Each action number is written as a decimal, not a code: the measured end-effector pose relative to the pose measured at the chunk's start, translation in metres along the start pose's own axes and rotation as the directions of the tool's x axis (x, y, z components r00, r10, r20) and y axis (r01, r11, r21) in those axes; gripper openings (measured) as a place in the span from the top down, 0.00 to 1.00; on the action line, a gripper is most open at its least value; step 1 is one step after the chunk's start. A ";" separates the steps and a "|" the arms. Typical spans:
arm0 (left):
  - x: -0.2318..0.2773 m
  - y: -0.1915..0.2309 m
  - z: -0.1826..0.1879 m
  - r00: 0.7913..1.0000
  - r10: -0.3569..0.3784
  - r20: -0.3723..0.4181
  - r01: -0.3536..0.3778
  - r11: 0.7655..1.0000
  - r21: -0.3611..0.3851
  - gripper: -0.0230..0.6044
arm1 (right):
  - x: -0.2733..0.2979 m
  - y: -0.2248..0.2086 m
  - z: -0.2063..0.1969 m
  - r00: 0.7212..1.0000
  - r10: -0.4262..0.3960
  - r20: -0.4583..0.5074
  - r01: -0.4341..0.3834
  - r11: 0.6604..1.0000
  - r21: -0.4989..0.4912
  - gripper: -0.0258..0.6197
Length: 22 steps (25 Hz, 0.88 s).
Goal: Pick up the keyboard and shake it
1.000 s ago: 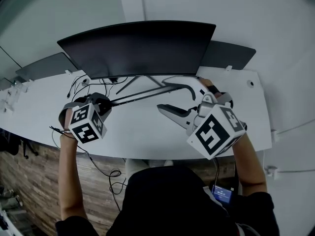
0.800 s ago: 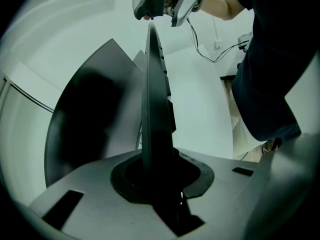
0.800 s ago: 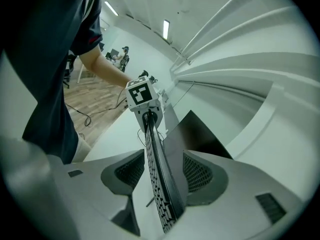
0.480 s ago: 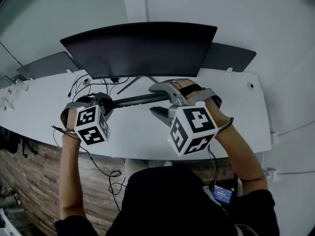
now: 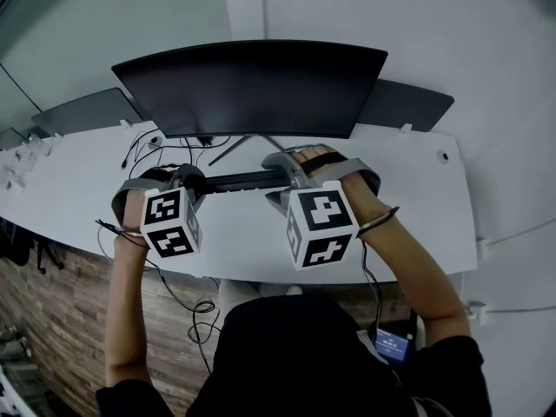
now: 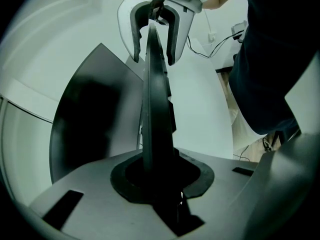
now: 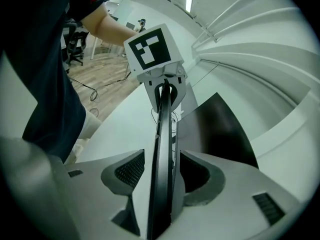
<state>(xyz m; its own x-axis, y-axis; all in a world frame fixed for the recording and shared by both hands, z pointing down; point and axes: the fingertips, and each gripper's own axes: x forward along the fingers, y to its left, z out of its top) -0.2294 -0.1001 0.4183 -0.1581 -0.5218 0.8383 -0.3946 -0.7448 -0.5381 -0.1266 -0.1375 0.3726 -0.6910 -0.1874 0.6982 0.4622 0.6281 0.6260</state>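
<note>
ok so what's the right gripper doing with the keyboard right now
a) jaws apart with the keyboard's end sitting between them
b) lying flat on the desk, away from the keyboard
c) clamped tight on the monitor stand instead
a: in the right gripper view the right gripper has its jaws apart, with the keyboard running edge-on between them and a gap on each side; the left gripper is shut on the other end.

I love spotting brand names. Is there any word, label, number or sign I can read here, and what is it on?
No readable word, brand or number anywhere.
On the left hand-held gripper and the right hand-held gripper: black-and-white square markers, no letters.
The small lit screen low in the head view: too small to read.
The monitor and the keyboard: no print visible.
</note>
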 end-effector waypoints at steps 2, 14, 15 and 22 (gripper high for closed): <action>-0.001 -0.002 -0.001 1.000 0.001 -0.009 -0.001 1.000 0.005 0.81 | 0.004 0.002 -0.002 1.000 0.006 -0.018 -0.006 1.000 -0.001 0.61; -0.003 -0.004 0.002 1.000 0.011 -0.029 -0.011 1.000 0.027 0.81 | 0.023 0.013 -0.010 0.995 0.034 -0.093 -0.037 0.999 -0.027 0.76; -0.003 -0.004 0.002 0.999 0.012 -0.031 -0.011 1.000 0.028 0.81 | 0.023 0.013 -0.009 0.995 0.033 -0.094 -0.036 0.999 -0.029 0.77; -0.004 -0.002 0.006 1.000 0.021 -0.015 -0.021 1.000 0.011 0.81 | 0.026 0.015 -0.015 0.992 0.027 -0.126 -0.029 0.999 -0.018 0.80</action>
<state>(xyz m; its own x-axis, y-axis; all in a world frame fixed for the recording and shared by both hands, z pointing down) -0.2223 -0.0988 0.4156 -0.1799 -0.5308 0.8282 -0.3817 -0.7383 -0.5561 -0.1299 -0.1443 0.4054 -0.6028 -0.2639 0.7530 0.4921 0.6199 0.6112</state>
